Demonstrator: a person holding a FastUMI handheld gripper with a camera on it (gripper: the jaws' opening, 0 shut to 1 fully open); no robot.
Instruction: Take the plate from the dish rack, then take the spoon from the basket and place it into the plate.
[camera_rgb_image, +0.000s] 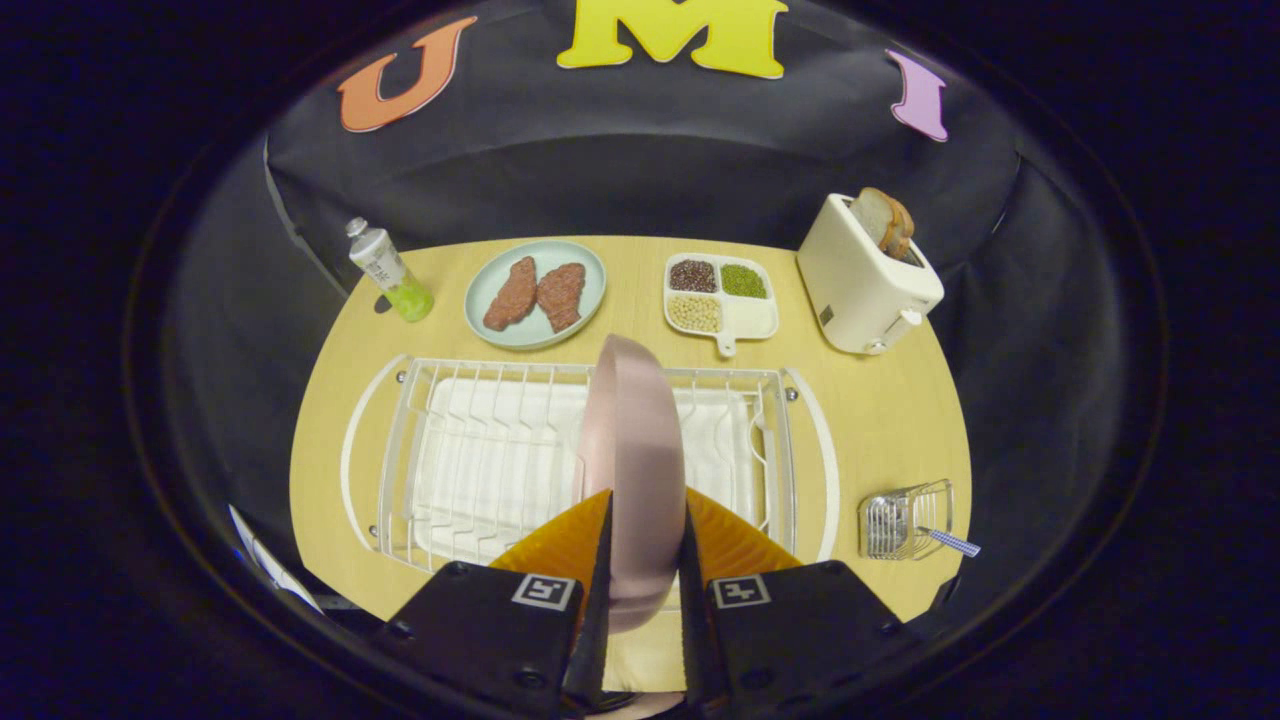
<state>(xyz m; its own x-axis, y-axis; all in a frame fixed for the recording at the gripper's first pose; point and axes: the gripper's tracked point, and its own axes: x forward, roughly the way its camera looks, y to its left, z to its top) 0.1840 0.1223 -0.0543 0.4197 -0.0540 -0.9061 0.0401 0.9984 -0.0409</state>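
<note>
Gripper (645, 540) fingers pinch pink plate (632, 460) edge-on, upright as rack slots kept it, above dish rack (480, 450). Spoon (945, 541) waits in basket (905, 520), off to fingers' right.

gripper view | rides on claw (645, 520) | faces forward, down over table (900, 420) | near

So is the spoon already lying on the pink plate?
No, the spoon sits in its wire basket beside the dish rack, while the claw grips the pink plate.
</note>
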